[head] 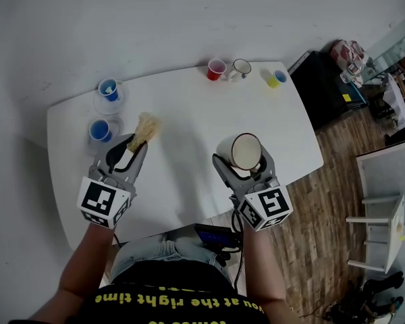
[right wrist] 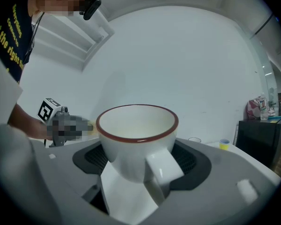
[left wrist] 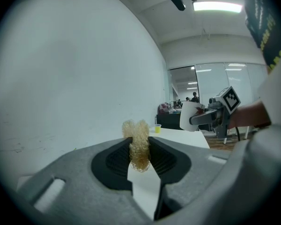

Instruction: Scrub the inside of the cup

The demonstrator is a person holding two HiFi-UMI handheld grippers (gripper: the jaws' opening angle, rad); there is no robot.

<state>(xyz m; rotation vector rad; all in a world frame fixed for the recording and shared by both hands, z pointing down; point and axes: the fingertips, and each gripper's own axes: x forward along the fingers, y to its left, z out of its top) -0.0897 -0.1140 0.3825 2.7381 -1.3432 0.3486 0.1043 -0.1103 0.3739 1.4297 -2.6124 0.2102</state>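
A white cup (head: 245, 152) with a dark red rim is clamped in my right gripper (head: 241, 159), held above the right part of the white table (head: 189, 106). In the right gripper view the cup (right wrist: 136, 142) sits upright between the jaws, its handle toward the camera and its inside bare. My left gripper (head: 136, 144) is shut on a tan fibrous scrubber (head: 147, 127), which sticks out past the jaw tips. In the left gripper view the scrubber (left wrist: 139, 144) is pinched between the pads, with the cup (left wrist: 190, 116) far off to the right. The two grippers are well apart.
Two blue cups (head: 109, 88) (head: 100, 130) on clear saucers stand at the table's left. A red cup (head: 216, 69), a white mug (head: 241, 67) and a yellow cup (head: 275, 78) line the far edge. A black cabinet (head: 324, 86) is to the right.
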